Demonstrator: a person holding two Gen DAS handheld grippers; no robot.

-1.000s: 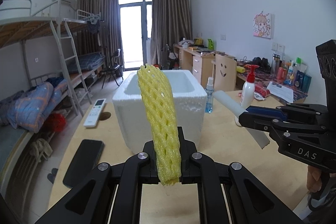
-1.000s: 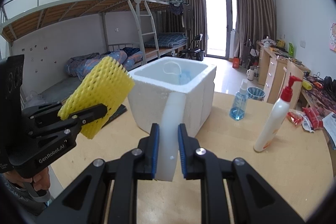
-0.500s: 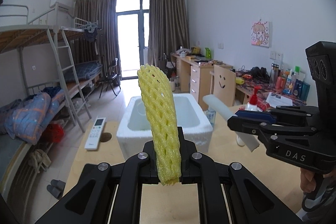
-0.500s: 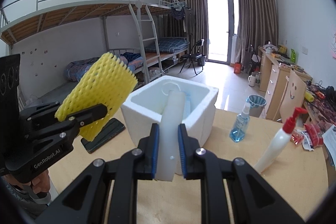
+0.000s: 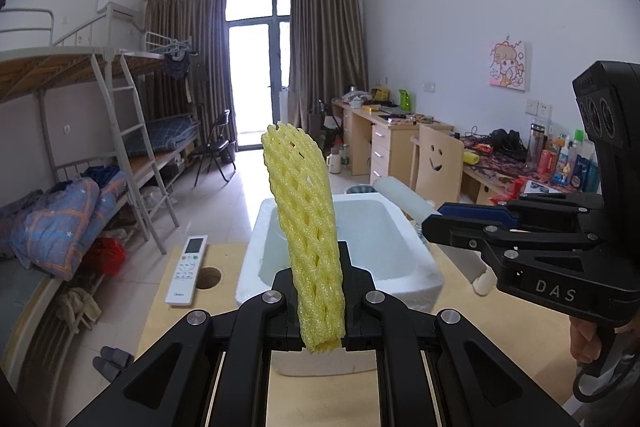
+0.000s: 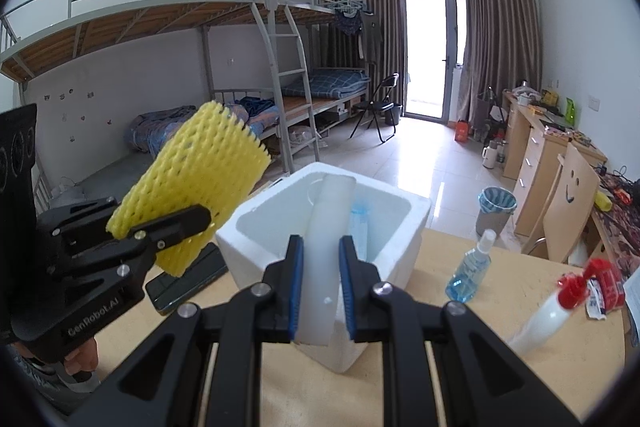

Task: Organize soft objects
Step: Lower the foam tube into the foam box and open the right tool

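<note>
1. Yellow foam-mesh fruit sleeve [image 5: 310,227]: clamped at its lower end between the closed fingers of the left tool [image 5: 322,311]; it rises upright, leaning slightly left, in front of the white polystyrene foam box [image 5: 416,267]. In the right wrist view the sleeve [image 6: 192,187] is held in the air to the left of the box, above the counter.
2. White foam tube [image 6: 326,255]: gripped between the blue-padded fingers of the right tool [image 6: 322,291]; its far end reaches over the near rim of the box, above the open cavity. In the left wrist view the tube [image 5: 404,197] slants above the right rim of the box.
3. White polystyrene foam box [image 6: 256,247]: open-topped, standing on the light wooden counter [image 6: 500,299]; a pale blue item lies inside, too indistinct to name.
4. Black smartphone [image 6: 188,283]: flat on the counter, just left of the box, under the sleeve.
5. White remote control [image 5: 188,269]: on the counter left of the box, beside a round cable hole [image 5: 208,277].
6. Blue spray bottle [image 6: 470,267]: upright on the counter, right of the box.
7. White pump bottle with red head [image 6: 552,311]: further right of the box, past the spray bottle.
</note>
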